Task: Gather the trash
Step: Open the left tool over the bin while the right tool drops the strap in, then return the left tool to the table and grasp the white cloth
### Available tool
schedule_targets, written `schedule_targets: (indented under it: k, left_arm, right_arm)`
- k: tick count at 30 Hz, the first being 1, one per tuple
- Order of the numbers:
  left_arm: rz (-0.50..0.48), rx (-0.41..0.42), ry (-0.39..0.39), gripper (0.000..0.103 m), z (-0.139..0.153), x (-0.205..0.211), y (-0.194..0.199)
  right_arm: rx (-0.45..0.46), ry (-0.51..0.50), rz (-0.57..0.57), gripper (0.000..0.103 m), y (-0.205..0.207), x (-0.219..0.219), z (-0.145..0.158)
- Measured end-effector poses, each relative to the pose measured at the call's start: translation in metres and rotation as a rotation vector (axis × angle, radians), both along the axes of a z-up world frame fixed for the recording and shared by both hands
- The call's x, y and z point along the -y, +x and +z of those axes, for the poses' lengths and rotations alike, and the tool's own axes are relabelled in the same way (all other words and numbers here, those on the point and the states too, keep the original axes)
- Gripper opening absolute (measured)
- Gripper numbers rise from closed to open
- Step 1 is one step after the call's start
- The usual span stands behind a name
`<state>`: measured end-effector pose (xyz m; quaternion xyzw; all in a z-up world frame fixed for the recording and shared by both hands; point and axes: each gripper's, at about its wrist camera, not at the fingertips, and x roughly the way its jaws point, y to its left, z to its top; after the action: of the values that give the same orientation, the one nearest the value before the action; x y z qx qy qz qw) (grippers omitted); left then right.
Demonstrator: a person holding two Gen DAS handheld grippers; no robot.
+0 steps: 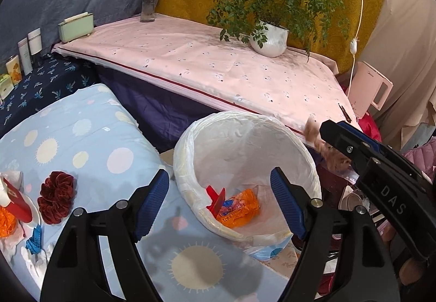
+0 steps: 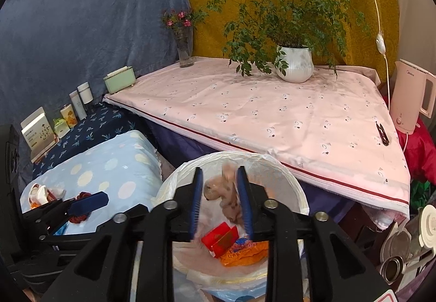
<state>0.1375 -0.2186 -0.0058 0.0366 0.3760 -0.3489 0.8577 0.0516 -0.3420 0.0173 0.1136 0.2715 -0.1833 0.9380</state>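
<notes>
Trash: 1 crumpled brown wad (image 2: 223,193) sits pinched in my right gripper (image 2: 221,200) above the lined bin (image 2: 288,174), holding 2 wrappers, 1 red (image 2: 222,240) and 1 orange (image 2: 245,254); my left gripper (image 1: 220,204) gapes, holding nothing.

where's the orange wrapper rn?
In the white-lined trash bin, at the bottom: the orange wrapper lies beside a red packet, seen below the right gripper in the right wrist view.

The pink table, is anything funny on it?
A lone black clip lies near the right edge of the pink tablecloth, far from the potted plant and flower vase.
</notes>
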Motion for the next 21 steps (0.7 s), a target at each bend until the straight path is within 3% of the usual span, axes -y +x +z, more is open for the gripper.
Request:
schedule_targets:
  k: [3, 13, 21]
  left_arm:
    - [0.026, 0.006, -0.003, 0.08, 0.001, -0.008, 0.001]
    - [0.096, 0.007, -0.013, 0.08, 0.003, -0.045, 0.003]
    - [0.195, 0.007, -0.008, 0.082, -0.001, -0.09, 0.002]
  right_arm:
    - [0.012, -0.004, -0.007, 0.043, 0.0, -0.002, 0.003]
    - [0.007, -0.014, 0.033, 0.044, 0.006, -0.023, 0.007]
    - [0.002, -0.016, 0.095, 0.05, 0.009, -0.058, 0.008]
